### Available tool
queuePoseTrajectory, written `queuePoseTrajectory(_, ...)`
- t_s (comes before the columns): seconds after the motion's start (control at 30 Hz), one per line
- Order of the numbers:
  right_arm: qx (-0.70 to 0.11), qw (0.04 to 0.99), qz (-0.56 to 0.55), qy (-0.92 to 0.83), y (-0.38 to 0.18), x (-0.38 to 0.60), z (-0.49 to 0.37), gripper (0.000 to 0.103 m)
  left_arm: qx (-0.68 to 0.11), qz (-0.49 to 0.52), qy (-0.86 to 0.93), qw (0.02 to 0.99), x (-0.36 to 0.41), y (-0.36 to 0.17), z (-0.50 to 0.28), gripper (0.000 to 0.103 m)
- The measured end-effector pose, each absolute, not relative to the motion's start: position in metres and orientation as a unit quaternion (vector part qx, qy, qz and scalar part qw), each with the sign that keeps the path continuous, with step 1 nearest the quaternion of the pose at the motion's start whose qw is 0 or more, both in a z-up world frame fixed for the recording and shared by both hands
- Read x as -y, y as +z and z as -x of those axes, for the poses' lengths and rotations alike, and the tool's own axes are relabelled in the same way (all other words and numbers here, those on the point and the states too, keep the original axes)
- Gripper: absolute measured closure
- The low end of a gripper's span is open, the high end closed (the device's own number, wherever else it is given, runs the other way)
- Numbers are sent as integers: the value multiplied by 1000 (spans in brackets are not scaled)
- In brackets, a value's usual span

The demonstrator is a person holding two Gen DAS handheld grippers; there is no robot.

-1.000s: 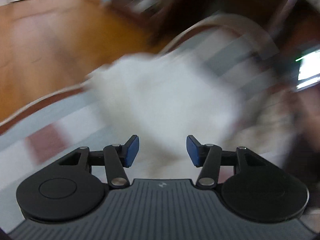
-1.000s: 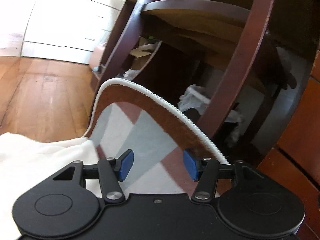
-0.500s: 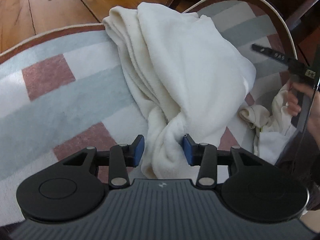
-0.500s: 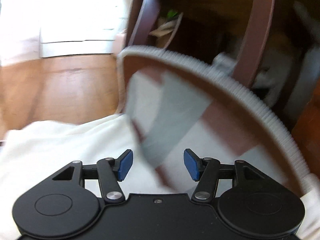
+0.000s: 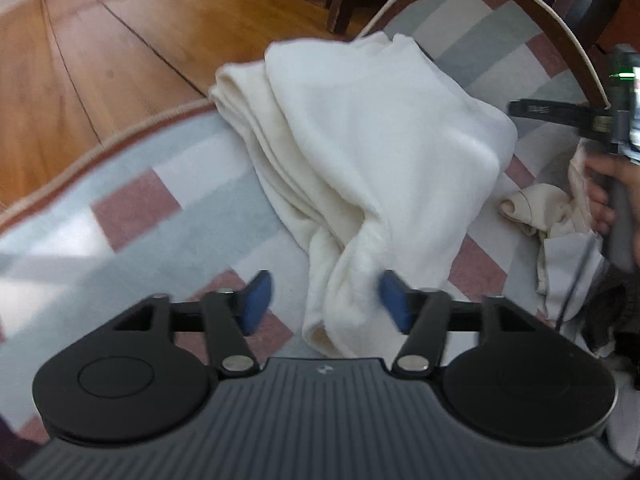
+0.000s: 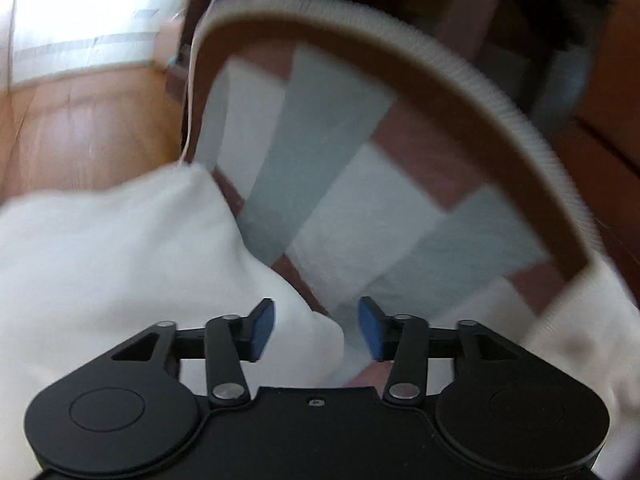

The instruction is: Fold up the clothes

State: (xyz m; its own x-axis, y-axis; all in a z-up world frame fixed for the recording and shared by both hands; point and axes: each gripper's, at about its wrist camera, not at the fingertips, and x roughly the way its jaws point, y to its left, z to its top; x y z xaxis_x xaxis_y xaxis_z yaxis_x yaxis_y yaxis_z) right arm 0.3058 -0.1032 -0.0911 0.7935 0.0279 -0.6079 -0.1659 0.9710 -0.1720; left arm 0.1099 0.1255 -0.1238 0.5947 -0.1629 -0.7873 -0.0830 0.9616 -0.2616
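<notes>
- The left hand-held gripper (image 5: 324, 300) is opening. Half a second ago its blue pads sat close around the twisted near end of the white cloth (image 5: 372, 152); now the left pad is clear.
- The white cloth lies bunched on the checked rug (image 5: 132, 216), by the wood floor (image 5: 100, 60).
- The right hand-held gripper (image 6: 316, 328) is spread and opening, lower over the rug than before, a cloth corner between its pads.

L gripper (image 5: 322, 304) jaws opening, off white garment (image 5: 372, 168); R gripper (image 6: 316, 328) lower.
</notes>
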Motion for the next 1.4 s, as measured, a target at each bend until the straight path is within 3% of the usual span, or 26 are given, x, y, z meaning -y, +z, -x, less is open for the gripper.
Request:
queuePoseTrajectory(0.07, -317, 945, 44, 61, -73, 112, -277, 25, -445, 123, -13, 887, -121, -109, -108, 20)
queuePoseTrajectory(0.3, -314, 942, -27, 113, -28, 123, -182, 24, -410, 109, -26, 905, -108, -57, -88, 1)
queuePoseTrajectory(0.47, -287, 955, 8, 73, -4, 127, -138, 20, -402, 86, -29, 911, -90, -29, -72, 0)
queuePoseTrajectory(0.6, -341, 933, -62, 91, 8, 145, -126, 16, -406, 4, 8, 914, -66, -9, -62, 0)
queuePoseTrajectory(0.7, -365, 927, -32, 84, 19, 143, -101, 16, -402, -12, 13, 915, -56, 3, -56, 0)
queuePoseTrajectory(1.4, -424, 904, -7, 57, 31, 136, -64, 16, -435, 8, -1, 900, -38, 8, -56, 0)
